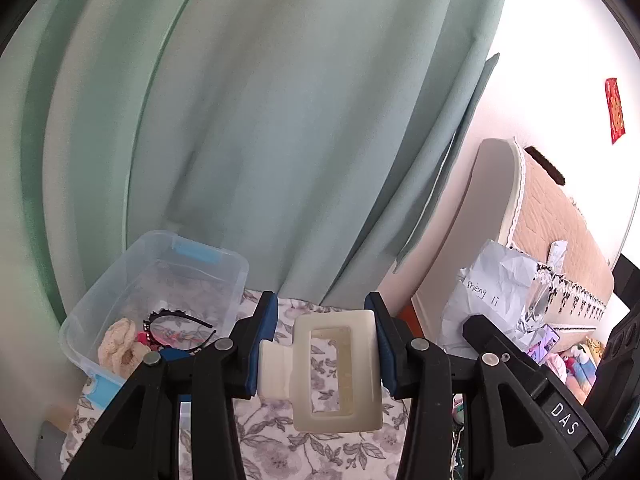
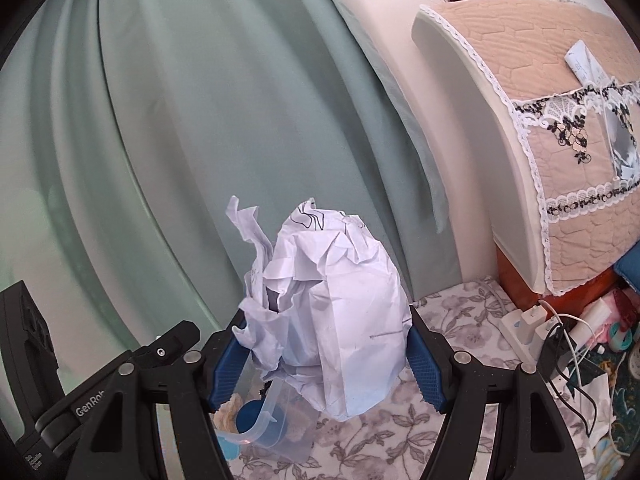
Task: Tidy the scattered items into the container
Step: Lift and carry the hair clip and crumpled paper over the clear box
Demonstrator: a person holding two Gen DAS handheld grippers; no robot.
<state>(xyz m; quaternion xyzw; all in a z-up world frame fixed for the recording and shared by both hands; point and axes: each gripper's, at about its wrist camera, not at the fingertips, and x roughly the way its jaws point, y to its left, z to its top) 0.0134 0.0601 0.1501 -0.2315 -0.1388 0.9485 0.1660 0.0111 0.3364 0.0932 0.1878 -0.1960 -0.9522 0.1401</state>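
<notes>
My left gripper (image 1: 325,346) is shut on a cream rectangular hair claw clip (image 1: 334,372), lifted above the floral cloth (image 1: 280,444). To its left stands the clear plastic container (image 1: 100,304), with a black headband (image 1: 180,326), a cream scrunchie (image 1: 120,346) and other small items inside. My right gripper (image 2: 326,354) is shut on a crumpled ball of white paper (image 2: 340,312), held in the air. Below it a corner of the container (image 2: 268,420) shows. In the left wrist view the paper ball (image 1: 492,300) and the right gripper's body (image 1: 520,364) appear at the right.
A green curtain (image 1: 260,120) hangs behind the surface. At the right stands something under a quilted beige cover with lace trim (image 2: 568,160). A white power strip with chargers and cables (image 2: 532,324) and small colourful items lie at the far right.
</notes>
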